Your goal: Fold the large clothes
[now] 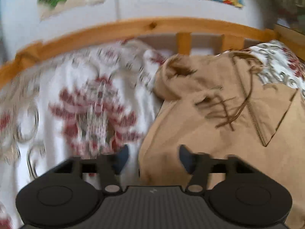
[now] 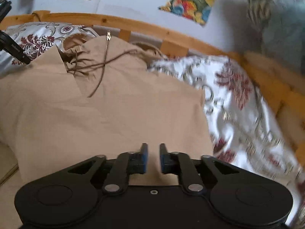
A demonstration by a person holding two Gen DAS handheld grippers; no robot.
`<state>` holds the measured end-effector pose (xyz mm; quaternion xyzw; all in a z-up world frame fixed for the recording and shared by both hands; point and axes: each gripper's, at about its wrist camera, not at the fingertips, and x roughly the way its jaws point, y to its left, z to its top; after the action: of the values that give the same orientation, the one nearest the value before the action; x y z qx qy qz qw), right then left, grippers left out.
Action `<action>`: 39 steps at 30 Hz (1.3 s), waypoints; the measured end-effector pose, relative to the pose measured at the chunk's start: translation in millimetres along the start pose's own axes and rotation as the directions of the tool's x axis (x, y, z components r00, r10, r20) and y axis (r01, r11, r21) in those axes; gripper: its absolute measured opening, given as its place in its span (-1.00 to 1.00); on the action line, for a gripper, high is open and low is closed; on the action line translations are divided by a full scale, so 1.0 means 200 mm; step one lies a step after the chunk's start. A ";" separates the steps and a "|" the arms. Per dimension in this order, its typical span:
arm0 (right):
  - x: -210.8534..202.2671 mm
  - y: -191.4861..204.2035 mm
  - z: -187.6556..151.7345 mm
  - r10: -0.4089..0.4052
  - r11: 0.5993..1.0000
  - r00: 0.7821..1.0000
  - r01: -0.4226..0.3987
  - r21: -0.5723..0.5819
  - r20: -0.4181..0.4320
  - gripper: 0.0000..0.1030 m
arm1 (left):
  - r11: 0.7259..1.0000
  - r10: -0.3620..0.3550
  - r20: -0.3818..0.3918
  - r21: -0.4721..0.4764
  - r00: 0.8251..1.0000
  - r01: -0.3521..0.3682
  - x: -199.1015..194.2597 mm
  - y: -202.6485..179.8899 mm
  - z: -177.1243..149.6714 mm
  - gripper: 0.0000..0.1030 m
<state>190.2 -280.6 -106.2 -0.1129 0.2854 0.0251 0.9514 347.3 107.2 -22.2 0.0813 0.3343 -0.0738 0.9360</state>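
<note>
Left wrist view blurs the bedspread (image 1: 80, 95); both claws released above the tan jacket (image 2: 114, 114).

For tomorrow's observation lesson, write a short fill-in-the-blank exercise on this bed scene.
1. The tan jacket lies on a ____ bedspread.
2. The bed rail is made of ____.
3. The left claw stands ____, holding nothing.
4. A dark ____ trails across the jacket.

Missing words: floral; wood; open; drawstring
</note>
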 end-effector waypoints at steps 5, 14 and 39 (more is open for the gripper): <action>0.01 -0.09 -0.03 0.090 0.988 0.996 -0.087 0.128 -0.017 -0.14 | 0.992 0.016 -0.033 0.125 0.999 -0.012 0.09 -0.14 0.15 0.31; 0.06 0.02 -0.09 0.168 0.985 0.985 -0.167 0.028 -0.034 -1.00 | 0.991 0.135 -0.074 0.024 0.988 -0.133 0.38 -0.17 0.20 -0.98; 0.20 -0.10 0.02 0.266 0.927 0.952 -0.210 0.310 -0.154 -0.57 | 0.995 0.037 -0.237 0.094 0.971 -0.015 0.15 0.04 -0.06 0.43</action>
<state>228.3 -300.1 -121.6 0.0613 0.3883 0.0876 0.9153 364.7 115.4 -48.7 0.1370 0.4394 -0.0665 0.8853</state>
